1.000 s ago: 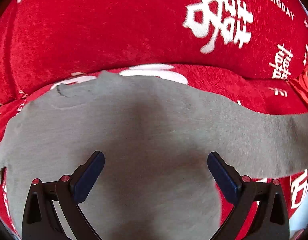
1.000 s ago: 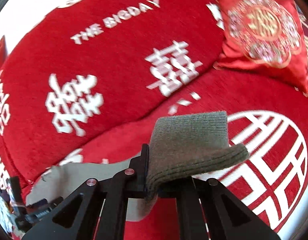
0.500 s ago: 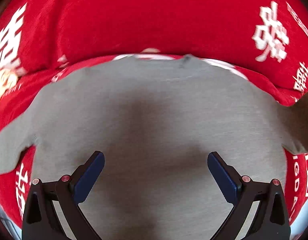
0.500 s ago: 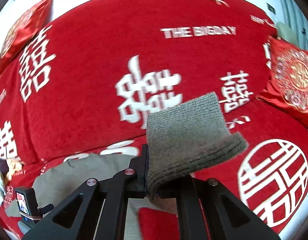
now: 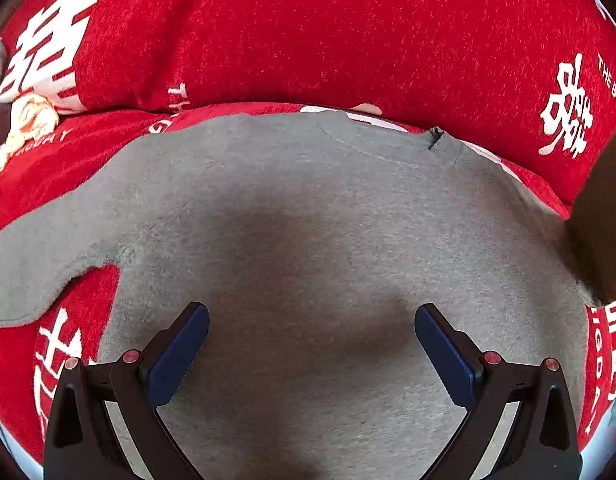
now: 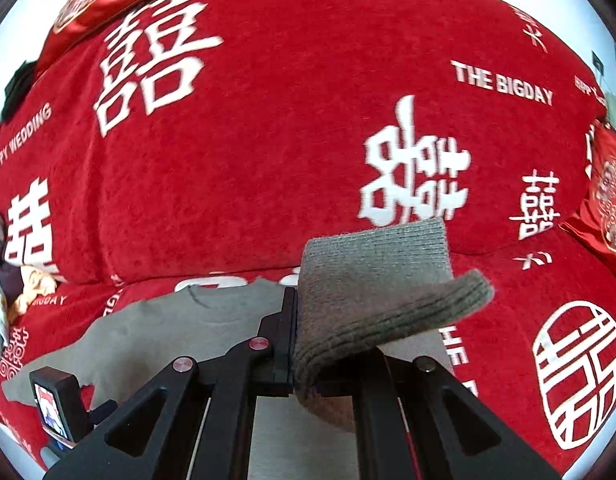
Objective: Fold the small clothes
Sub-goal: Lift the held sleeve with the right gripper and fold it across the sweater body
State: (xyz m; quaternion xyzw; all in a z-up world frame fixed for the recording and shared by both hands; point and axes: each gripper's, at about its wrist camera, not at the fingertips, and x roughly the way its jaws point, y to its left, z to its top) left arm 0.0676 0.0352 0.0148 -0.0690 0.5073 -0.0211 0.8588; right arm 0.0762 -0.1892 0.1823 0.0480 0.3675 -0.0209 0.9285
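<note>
The left tongs (image 5: 311, 330) hang spread wide and empty above the grey sweater (image 5: 308, 220), which lies flat on the red sofa (image 5: 328, 32). The right tongs (image 6: 304, 344) are pressed together, pinching the sweater's ribbed cuff (image 6: 380, 280), lifted off the seat.

Your left gripper (image 5: 312, 336) points steeply down with its jaws spread wide; the blue pads (image 5: 180, 354) face each other across an open gap and nothing sits between them. Your right gripper (image 6: 296, 344) tilts down less steeply and its jaws are clamped tight together, pinching the ribbed cuff (image 6: 372, 292) of the grey sweater, which curls out over the fingers. In the right wrist view, your left gripper's body (image 6: 58, 408) shows low at the left edge.
</note>
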